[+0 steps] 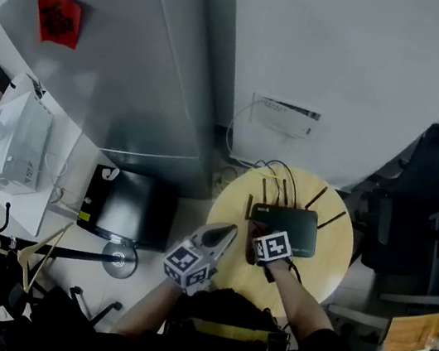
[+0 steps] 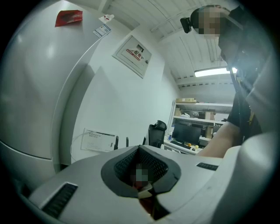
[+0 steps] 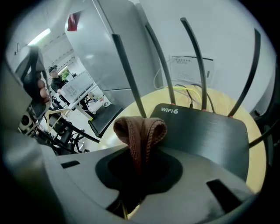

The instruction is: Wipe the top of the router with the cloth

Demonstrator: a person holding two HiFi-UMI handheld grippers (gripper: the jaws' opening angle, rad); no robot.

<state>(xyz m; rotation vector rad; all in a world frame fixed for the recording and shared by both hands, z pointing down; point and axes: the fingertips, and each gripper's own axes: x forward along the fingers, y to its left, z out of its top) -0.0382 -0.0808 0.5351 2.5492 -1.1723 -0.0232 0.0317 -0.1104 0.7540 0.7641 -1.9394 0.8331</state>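
table point(image 1: 330, 261): cloth point(image 3: 140, 131) clamped in right tool point(image 3: 139, 168)

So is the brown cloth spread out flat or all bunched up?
Bunched up. The brown knitted cloth is doubled into a loop, pinched in the right tongs near the flat black router.

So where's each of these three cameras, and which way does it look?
Head view: on the person's head, looking steeply down at the router on the round table; both forearms, the left tongs and right tongs show.
Left gripper view: on the left tongs, looking up along shut jaws at the fridge and wall; a forearm shows.
Right gripper view: on the right tongs, looking at the router past the pinched cloth.
All share the fridge's red sticker.
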